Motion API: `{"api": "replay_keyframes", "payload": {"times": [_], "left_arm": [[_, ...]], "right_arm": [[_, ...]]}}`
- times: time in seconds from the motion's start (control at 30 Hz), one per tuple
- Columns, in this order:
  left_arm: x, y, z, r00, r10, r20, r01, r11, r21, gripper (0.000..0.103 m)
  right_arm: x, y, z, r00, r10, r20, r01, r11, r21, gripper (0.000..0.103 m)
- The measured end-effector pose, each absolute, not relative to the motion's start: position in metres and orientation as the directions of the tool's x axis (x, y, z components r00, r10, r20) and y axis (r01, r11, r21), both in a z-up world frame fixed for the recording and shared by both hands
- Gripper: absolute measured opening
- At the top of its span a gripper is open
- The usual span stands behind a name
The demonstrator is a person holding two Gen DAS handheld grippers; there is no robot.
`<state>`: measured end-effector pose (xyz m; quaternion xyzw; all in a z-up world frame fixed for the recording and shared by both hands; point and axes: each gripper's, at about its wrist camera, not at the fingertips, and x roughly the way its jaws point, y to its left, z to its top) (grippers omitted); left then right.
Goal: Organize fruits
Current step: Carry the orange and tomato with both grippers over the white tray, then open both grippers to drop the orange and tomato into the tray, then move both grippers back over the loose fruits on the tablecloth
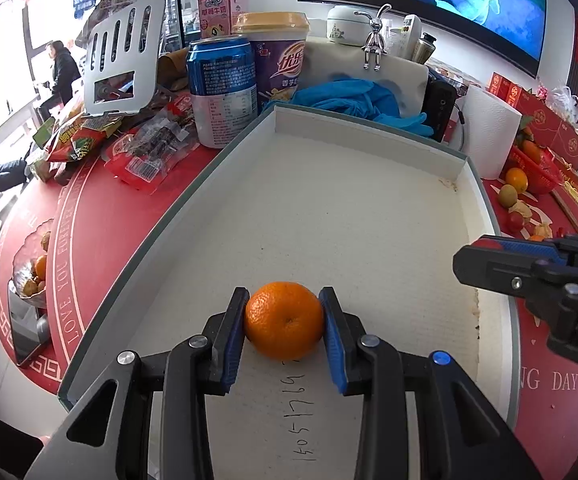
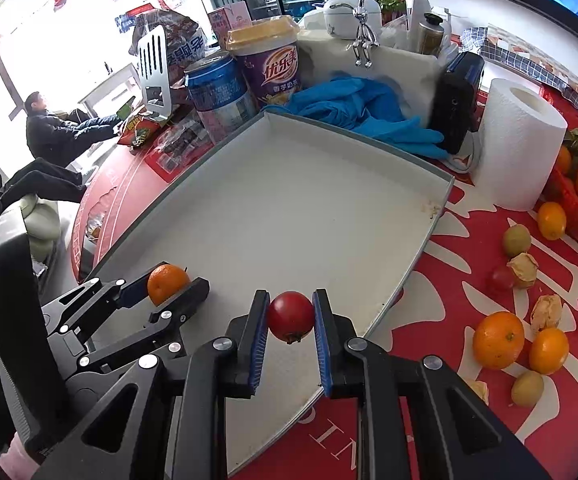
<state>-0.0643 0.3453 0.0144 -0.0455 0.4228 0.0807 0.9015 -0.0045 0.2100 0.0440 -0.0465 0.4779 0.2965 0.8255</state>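
Meanwhile, a mandarin is clamped by the left gripper and a cherry tomato by the right gripper over the white tray, which is bordered by blue gloves, a can and a paper roll.

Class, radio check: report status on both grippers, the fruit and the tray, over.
Left gripper shut on mandarin, over the tray. Right gripper shut on red tomato, at the tray's near edge. Tray floor bare, nothing blocking; more fruit loose on the red cloth.
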Motion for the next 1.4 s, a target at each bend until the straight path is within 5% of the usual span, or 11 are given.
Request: {"api": "replay_keyframes", "payload": {"times": [0.3, 0.37, 0.43, 0.47, 0.5, 0.57, 0.9, 1.4], "left_arm": [[-0.063, 0.347, 0.015, 0.623, 0.118, -0.773, -0.196, 0.981, -0.008, 0.042], [-0.064, 0.345, 0.016, 0.63, 0.114, -0.769, -0.189, 0.982, -0.009, 0.057], [-0.069, 0.344, 0.023, 0.659, 0.123, -0.742, -0.193, 0.981, -0.008, 0.085], [-0.071, 0.343, 0.025, 0.672, 0.131, -0.729, -0.197, 0.98, -0.006, 0.085], [-0.073, 0.342, 0.028, 0.683, 0.143, -0.716, -0.203, 0.979, 0.002, 0.085], [-0.073, 0.341, 0.029, 0.674, 0.158, -0.722, -0.206, 0.978, 0.021, 0.085], [-0.081, 0.319, 0.048, 0.687, 0.125, -0.716, -0.169, 0.986, 0.009, 0.086], [-0.068, 0.173, 0.047, 0.641, -0.082, -0.763, 0.163, 0.986, 0.031, 0.086]], "right_arm": [[-0.003, 0.213, 0.042, 0.366, 0.437, -0.822, -0.538, 0.82, 0.196, 0.023], [-0.003, 0.214, 0.041, 0.358, 0.44, -0.823, -0.541, 0.816, 0.201, 0.023], [-0.002, 0.214, 0.042, 0.349, 0.444, -0.825, -0.54, 0.815, 0.21, 0.027], [-0.002, 0.214, 0.042, 0.349, 0.445, -0.825, -0.538, 0.815, 0.213, 0.047], [-0.003, 0.212, 0.045, 0.355, 0.451, -0.819, -0.533, 0.817, 0.219, 0.081], [-0.006, 0.207, 0.053, 0.375, 0.48, -0.793, -0.532, 0.812, 0.239, 0.103], [-0.022, 0.149, 0.082, 0.525, 0.385, -0.759, -0.476, 0.872, 0.113, 0.103], [-0.044, -0.027, 0.014, 0.501, 0.108, -0.859, -0.123, 0.991, 0.053, 0.103]]}}
